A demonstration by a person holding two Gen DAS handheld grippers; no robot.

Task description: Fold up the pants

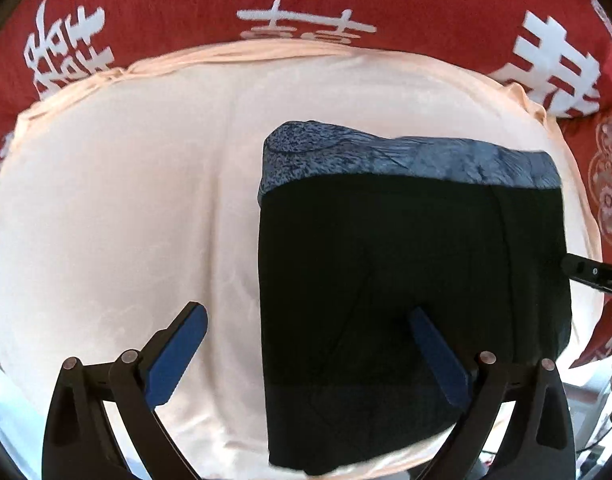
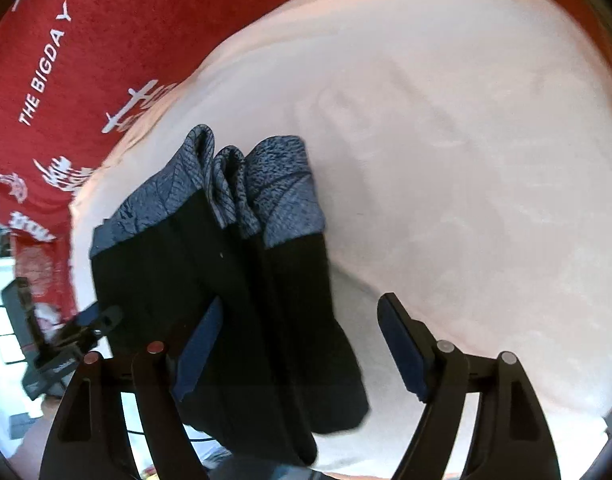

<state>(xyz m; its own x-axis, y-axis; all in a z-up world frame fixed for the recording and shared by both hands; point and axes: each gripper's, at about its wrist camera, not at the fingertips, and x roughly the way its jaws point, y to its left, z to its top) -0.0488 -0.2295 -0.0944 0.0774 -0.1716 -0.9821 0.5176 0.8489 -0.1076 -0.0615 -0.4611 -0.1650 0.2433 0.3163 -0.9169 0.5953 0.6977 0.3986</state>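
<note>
— Looking down from the left wrist: the left gripper (image 1: 307, 346) has its blue pads spread wide with nothing pinched. One pad hangs over the pale cloth (image 1: 118, 208), the other over the black pants (image 1: 409, 280).

— And on the other side?

— The right gripper (image 2: 300, 346) is likewise spread, clamping nothing. Its left pad sits over the dark fabric, its right pad over the pale cloth. The pants lie folded into a compact dark block below both tools, slightly toward the near edge of the cloth, with a mottled blue-grey waistband (image 2: 262, 188) at the far end, bunched in folds.

— Any writing?

— Beyond the cloth, the red bedspread (image 2: 106, 40) carries white lettering: "THE BIGDAY" (image 2: 46, 68), readable in the right wrist view. The left wrist view shows large white Chinese characters (image 1: 306, 26) on it; I cannot make out more.
</note>
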